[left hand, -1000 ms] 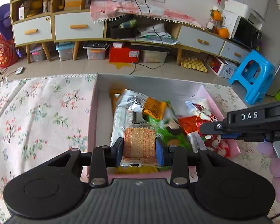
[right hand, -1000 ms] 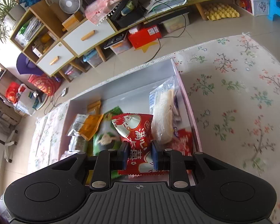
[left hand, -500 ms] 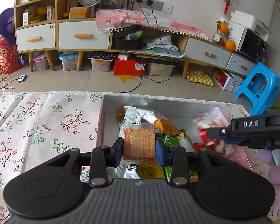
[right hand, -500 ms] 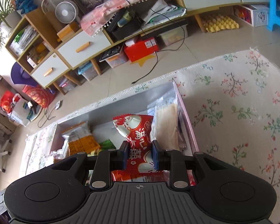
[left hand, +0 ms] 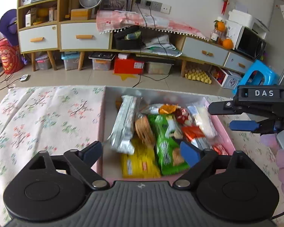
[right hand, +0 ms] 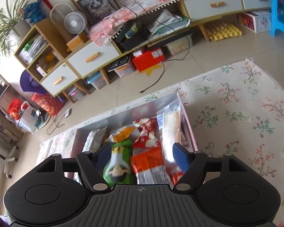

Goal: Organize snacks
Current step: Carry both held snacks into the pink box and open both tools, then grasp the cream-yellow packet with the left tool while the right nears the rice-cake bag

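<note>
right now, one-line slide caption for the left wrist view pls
Left gripper opening above a pink box packed with snack packets, right gripper alongside.

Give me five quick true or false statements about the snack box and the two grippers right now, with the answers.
1. The snacks lie inside a pink box on a floral cloth. True.
2. The left gripper is clamped on the cracker pack. False: its jaws are opening and the pads touch nothing; the pack lies in the box.
3. The green packet lies beside a yellow packet. True.
4. The right gripper holds the red packet above the box. False: its jaws are opening, and the packet rests among the other snacks.
5. The box stands empty. False: several packets fill it, including a silver pack near its left wall.
</note>
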Available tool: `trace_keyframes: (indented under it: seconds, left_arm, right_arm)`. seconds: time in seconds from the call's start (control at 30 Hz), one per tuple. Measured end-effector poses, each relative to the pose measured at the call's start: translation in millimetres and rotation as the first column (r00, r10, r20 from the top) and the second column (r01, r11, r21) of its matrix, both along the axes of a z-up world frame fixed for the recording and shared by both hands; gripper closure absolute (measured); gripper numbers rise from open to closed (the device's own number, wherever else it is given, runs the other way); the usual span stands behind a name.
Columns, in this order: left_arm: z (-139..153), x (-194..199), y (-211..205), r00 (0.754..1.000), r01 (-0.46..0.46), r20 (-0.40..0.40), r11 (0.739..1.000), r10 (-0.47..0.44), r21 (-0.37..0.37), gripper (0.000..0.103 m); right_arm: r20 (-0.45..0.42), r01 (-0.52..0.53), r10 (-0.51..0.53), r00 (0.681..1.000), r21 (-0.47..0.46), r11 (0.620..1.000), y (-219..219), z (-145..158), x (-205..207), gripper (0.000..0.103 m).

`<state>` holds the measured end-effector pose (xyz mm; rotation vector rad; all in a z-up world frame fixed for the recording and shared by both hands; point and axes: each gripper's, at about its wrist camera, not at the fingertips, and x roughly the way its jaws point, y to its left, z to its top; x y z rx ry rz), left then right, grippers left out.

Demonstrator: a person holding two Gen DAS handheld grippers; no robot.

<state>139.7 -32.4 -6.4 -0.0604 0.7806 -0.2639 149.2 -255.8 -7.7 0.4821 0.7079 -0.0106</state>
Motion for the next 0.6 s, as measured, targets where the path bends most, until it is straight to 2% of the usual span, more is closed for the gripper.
trace_keyframes:
  seconds: [0.17,0.3,0.5,0.6]
  left_arm:
    - [8.5,-16.7,13.0,0.999,-0.026,-0.020,0.999,0.027,0.033,0.004]
    - [16.9,-31.0,24.2,0.999,-0.036,-0.030,0.997,0.038,0.074,0.002]
    - [23.8,-54.3,46.2,0.998,-0.046,-0.042,0.995,0.050,0.087,0.001]
    - [22.9,-63.6,57.5,0.997,-0.053,-0.054,0.995,0.058,0.090,0.001]
  right_arm:
    - [-0.009,-0.031,0.031,0.999,-0.056,0.998,14.7,8.9,-24.9,0.020]
    - [-0.019,-0.073,0.072,0.997,-0.081,0.994,29.6,12.6,-43.8,0.018]
    - [-0.043,-0.128,0.124,0.991,-0.116,0.985,55.8,17.0,-67.5,0.016]
    - [-0.041,-0.156,0.153,0.987,-0.121,0.980,68.8,15.9,-80.5,0.012]
